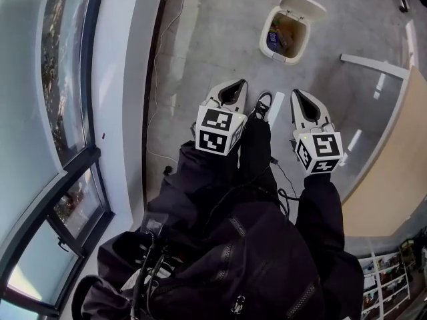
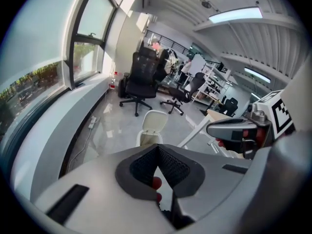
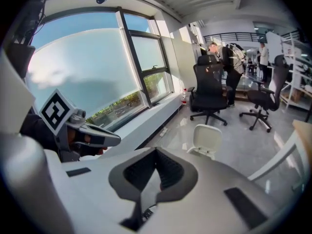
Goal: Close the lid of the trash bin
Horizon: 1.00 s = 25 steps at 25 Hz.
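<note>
A small white trash bin (image 1: 285, 35) stands on the grey floor ahead of me, its lid (image 1: 303, 7) tipped up and back, with rubbish showing inside. Both grippers are held side by side well short of it, pointing toward it. My left gripper (image 1: 235, 85) and right gripper (image 1: 298, 93) are both shut with nothing between the jaws. In the left gripper view the bin (image 2: 146, 138) and its raised lid (image 2: 155, 121) sit just beyond the left gripper (image 2: 157, 147). The right gripper view shows the lid (image 3: 206, 136) upright past the right gripper (image 3: 156, 151).
A curved window wall (image 1: 73, 112) with a low sill runs along the left, and a cable (image 1: 160, 52) lies on the floor beside it. A wooden desk (image 1: 393, 172) with a white leg stands at the right. Black office chairs (image 2: 139, 79) and people are farther back.
</note>
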Motion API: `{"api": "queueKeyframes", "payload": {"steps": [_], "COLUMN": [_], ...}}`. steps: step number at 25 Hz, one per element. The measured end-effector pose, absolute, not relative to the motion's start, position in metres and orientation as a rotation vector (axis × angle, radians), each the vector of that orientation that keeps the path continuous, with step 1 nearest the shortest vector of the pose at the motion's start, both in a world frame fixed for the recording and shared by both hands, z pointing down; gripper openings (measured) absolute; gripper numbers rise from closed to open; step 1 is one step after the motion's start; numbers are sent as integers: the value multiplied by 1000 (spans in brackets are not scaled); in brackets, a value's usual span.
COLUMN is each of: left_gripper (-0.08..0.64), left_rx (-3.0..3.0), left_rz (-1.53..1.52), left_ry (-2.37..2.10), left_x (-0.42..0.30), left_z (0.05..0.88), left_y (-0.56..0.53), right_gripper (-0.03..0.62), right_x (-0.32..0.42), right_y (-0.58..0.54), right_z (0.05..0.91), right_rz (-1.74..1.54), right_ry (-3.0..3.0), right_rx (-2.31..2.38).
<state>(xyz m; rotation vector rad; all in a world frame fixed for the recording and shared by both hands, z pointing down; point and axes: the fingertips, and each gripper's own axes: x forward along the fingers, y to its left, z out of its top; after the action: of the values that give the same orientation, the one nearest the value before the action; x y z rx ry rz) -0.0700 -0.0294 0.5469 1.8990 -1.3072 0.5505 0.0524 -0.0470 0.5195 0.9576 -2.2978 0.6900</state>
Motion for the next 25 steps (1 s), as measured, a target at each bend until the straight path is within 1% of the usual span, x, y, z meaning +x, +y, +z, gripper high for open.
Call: {"api": "queueKeyframes", "payload": {"steps": [3,15,21,25], "left_gripper": [-5,-5,-5,-5], "left_rx": [1838,1656,1622,1596], "left_rz": [577,652,676,674], "left_ry": [-1307,-1270,-1234,-1215], "left_x": [-76,-91,-95,-94], "left_z": [582,687,717,725], "left_y": [-15,39,54,63], "right_gripper": [5,5,5,5], "right_x": [57,50,49,52], "right_y": [-53,-37,-50,-78], "right_z": [564,686,725,733], "right_rz": [718,792,755,709], "right_ry": [-2263,-2187,-2170,-2167], "right_rx": [913,806,773,756]}}
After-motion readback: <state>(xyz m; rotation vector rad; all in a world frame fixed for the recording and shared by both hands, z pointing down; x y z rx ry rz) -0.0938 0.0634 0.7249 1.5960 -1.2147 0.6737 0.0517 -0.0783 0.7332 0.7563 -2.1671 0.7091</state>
